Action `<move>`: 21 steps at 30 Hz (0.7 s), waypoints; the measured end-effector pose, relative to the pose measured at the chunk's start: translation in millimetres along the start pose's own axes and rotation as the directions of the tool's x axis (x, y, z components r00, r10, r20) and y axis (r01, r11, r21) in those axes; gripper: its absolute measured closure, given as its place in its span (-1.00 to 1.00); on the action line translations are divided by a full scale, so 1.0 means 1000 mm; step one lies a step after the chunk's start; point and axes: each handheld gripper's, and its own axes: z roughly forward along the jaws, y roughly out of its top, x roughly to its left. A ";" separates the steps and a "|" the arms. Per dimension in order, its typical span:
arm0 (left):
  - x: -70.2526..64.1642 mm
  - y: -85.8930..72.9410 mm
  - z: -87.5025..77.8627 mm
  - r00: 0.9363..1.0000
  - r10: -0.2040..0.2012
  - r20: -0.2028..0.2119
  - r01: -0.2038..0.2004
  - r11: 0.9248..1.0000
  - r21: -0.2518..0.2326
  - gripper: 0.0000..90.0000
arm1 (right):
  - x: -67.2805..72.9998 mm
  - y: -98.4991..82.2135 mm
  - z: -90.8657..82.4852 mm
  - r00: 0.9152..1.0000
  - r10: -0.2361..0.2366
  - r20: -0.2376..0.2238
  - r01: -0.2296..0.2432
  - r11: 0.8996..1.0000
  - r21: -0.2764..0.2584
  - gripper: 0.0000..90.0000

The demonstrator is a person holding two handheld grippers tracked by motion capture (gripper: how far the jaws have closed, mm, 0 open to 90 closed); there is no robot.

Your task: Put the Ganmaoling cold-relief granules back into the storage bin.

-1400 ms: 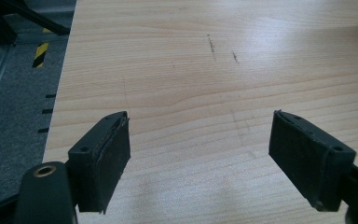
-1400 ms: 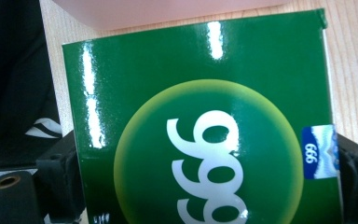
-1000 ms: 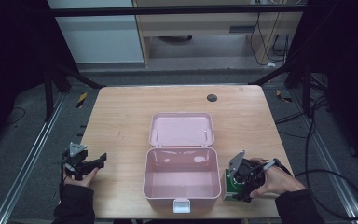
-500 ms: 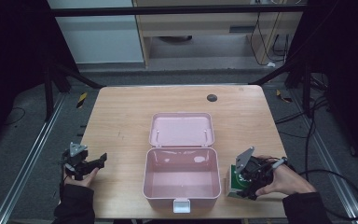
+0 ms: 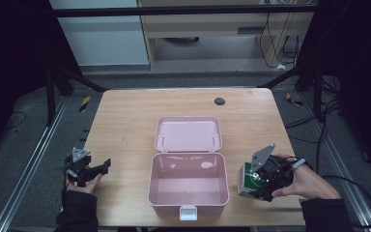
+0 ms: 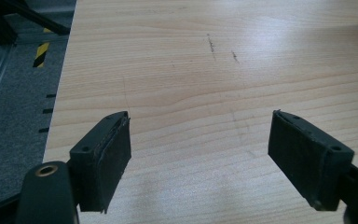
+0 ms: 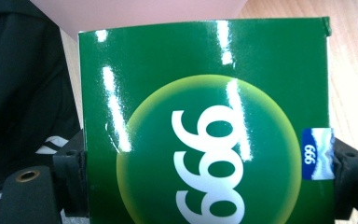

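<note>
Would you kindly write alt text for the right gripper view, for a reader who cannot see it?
A glossy green box printed with a white 999 inside a yellow-green circle is clamped between the two black jaws of the right gripper. Behind it show a strip of the pink case and the wooden table.

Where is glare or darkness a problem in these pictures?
Right gripper view: white glare streaks cross the glossy green box. High view: the surroundings are very dark, only the table and pink case are well lit. Left gripper view: even light, faint sheen on the wood.
</note>
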 end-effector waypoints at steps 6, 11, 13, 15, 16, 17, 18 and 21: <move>0.000 0.000 0.000 1.000 0.000 0.001 0.000 1.000 0.000 -0.55 | -0.002 0.005 -0.013 1.000 -0.002 0.016 0.002 1.000 -0.010 -0.65; 0.000 0.000 0.000 1.000 0.001 0.000 -0.001 1.000 0.002 -0.55 | -0.001 0.011 -0.027 1.000 -0.007 0.024 0.008 0.999 -0.032 -0.65; 0.000 0.000 0.000 1.000 0.000 0.000 0.000 1.000 0.001 -0.55 | 0.000 0.014 -0.033 1.000 -0.014 0.026 0.015 0.999 -0.030 -0.65; 0.000 0.000 0.000 1.000 0.000 0.000 0.000 1.000 0.002 -0.55 | 0.001 0.017 -0.037 0.999 -0.018 0.031 0.019 0.999 -0.027 -0.65; 0.000 0.000 0.000 1.000 0.000 0.001 0.000 1.000 0.001 -0.55 | 0.001 0.019 -0.039 0.999 -0.021 0.033 0.022 0.999 -0.027 -0.65; 0.000 0.000 0.000 1.000 -0.001 0.001 0.001 1.000 0.001 -0.55 | 0.001 0.021 -0.041 0.999 -0.019 0.034 0.020 0.999 -0.028 -0.65; 0.000 0.000 0.000 1.000 -0.002 0.001 0.002 1.000 0.000 -0.55 | 0.001 0.023 -0.044 0.999 -0.023 0.036 0.024 0.999 -0.031 -0.65; 0.000 0.000 0.000 1.000 -0.001 0.002 0.001 1.000 0.001 -0.55 | 0.001 0.028 -0.051 0.999 -0.028 0.042 0.030 0.999 -0.042 -0.65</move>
